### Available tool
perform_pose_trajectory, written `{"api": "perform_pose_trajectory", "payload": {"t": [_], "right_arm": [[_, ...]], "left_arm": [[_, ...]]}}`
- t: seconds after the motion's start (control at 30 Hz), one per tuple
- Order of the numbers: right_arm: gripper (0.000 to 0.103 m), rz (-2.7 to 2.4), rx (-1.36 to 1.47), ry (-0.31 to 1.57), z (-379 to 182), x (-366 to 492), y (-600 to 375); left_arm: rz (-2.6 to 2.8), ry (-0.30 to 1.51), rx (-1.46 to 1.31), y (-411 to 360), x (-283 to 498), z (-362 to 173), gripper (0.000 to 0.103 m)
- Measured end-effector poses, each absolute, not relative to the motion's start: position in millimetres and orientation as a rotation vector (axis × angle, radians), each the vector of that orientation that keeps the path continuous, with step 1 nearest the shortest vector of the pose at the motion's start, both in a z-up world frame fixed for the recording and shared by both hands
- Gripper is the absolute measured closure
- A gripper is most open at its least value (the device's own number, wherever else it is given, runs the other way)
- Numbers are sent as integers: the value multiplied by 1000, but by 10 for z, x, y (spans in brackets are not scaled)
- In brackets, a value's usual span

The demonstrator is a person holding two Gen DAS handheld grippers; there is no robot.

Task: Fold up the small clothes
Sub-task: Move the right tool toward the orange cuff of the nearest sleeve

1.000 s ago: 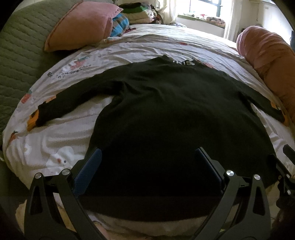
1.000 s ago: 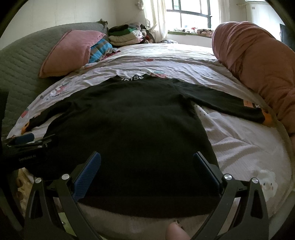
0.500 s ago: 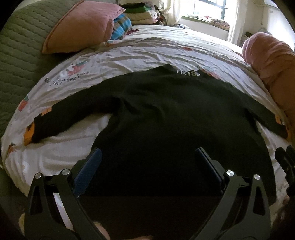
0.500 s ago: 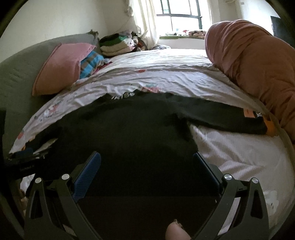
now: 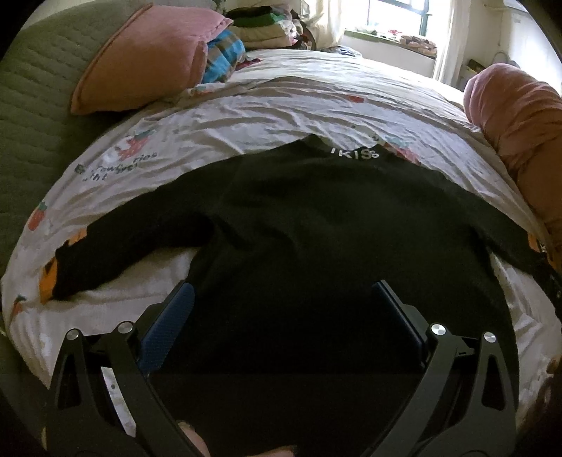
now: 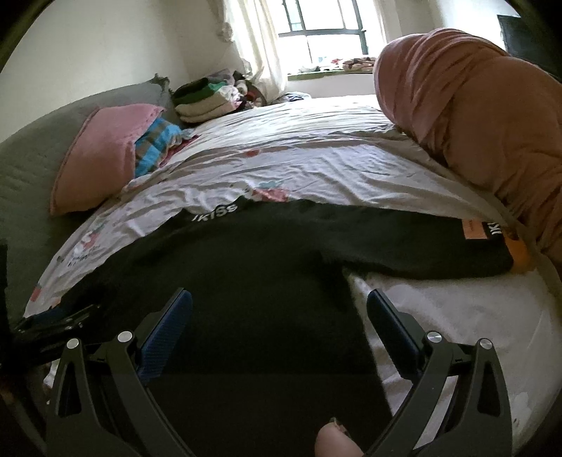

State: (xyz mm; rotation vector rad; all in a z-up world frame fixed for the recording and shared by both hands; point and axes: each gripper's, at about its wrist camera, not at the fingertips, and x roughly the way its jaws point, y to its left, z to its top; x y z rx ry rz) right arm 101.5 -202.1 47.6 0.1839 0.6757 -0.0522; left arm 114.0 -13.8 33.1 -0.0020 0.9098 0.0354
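Black knit, the top [image 5: 316, 246] lies flat on the sheet [image 5: 281, 109], collar at 12 o'clock, sleeves spread toward 9 and 3, likely smoothed out so a fold can start. The left gripper [image 5: 281, 306] and right gripper [image 6: 279, 309] each hover low over the hem at 6 o'clock, jaws wide apart and holding nothing. The printed sheet is creased. A pillow [image 5: 147, 52] sits at 10 o'clock, a rolled quilt [image 6: 474, 116] at 2, a window [image 6: 323, 31] beyond.

Daylight from the far window [image 6: 323, 45] (blown out), dim shadowed foreground, strong fisheye bending, dark vignetted corners
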Motion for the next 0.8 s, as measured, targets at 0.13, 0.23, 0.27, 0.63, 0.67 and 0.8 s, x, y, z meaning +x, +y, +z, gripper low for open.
{"api": "perform_pose_trajectory", "payload": {"t": [0.13,0.23,0.27,0.63,0.67,0.8], "right_arm": [[4,-90,203,674,487,1115,-2178],[4,-134,213,674,479,1177,-2322],[4,-145,219,676,470,1194,-2369],[4,-287,299,708,342,1389,-3004],[4,-304,306,708,330,1398,-3068],[4,-352,347,719,260,1428,-3287]], "left_arm": [[27,909,-10,-195,1273,356,9],[29,913,-9,-247,1388,356,9],[25,914,-9,-274,1435,352,9],[18,908,-11,-480,1801,324,9],[17,910,-11,-501,1837,322,9],[16,911,-2,-598,1978,310,9]]}}
